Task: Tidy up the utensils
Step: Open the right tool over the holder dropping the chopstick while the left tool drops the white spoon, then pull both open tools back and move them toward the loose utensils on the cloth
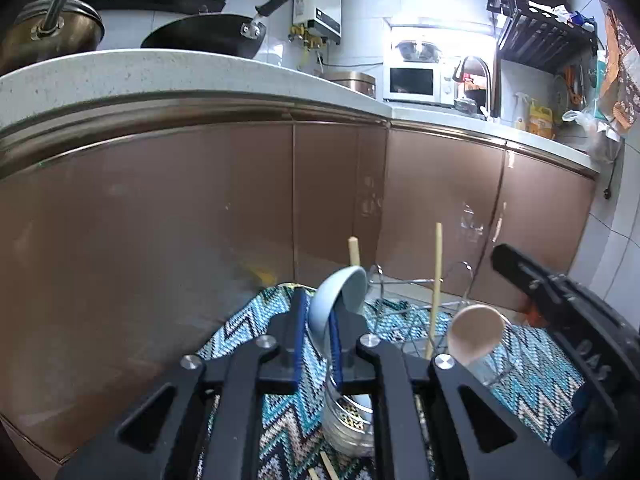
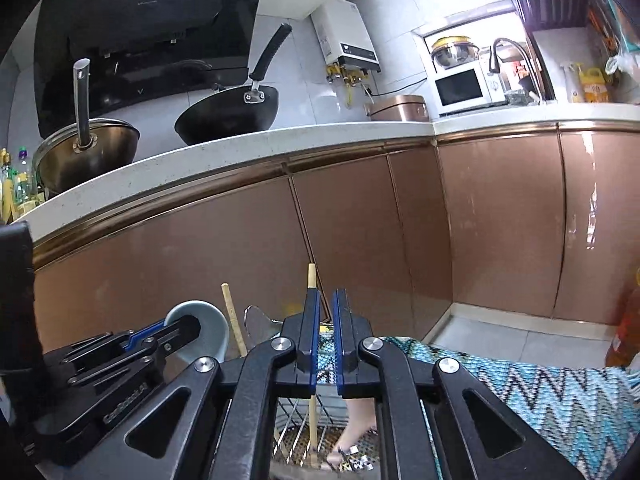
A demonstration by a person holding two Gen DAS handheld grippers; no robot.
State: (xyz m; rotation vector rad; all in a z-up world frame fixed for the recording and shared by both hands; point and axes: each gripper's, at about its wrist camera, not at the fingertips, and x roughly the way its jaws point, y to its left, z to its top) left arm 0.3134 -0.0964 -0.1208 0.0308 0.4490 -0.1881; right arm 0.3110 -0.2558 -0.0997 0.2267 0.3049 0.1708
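Observation:
My left gripper (image 1: 318, 322) is shut on the rim of a pale blue bowl (image 1: 340, 300), held tilted above a clear glass jar (image 1: 346, 420). In the right wrist view the same bowl (image 2: 208, 330) sits in the left gripper (image 2: 176, 326) at lower left. My right gripper (image 2: 326, 312) has its jaws a narrow gap apart with nothing between them, above a wire utensil rack (image 2: 320, 440). A chopstick (image 2: 311, 360) stands in the rack just behind the left finger. A wooden spoon (image 1: 476, 334) and another chopstick (image 1: 435, 288) stand in the rack (image 1: 420, 284).
A zigzag-patterned cloth (image 1: 280, 420) covers the surface, also in the right wrist view (image 2: 540, 392). Brown cabinet doors (image 1: 160, 220) rise close behind. The counter holds a wok (image 1: 208, 34), a lidded pot (image 1: 52, 32) and a microwave (image 1: 418, 80). Loose chopsticks (image 1: 328, 466) lie on the cloth.

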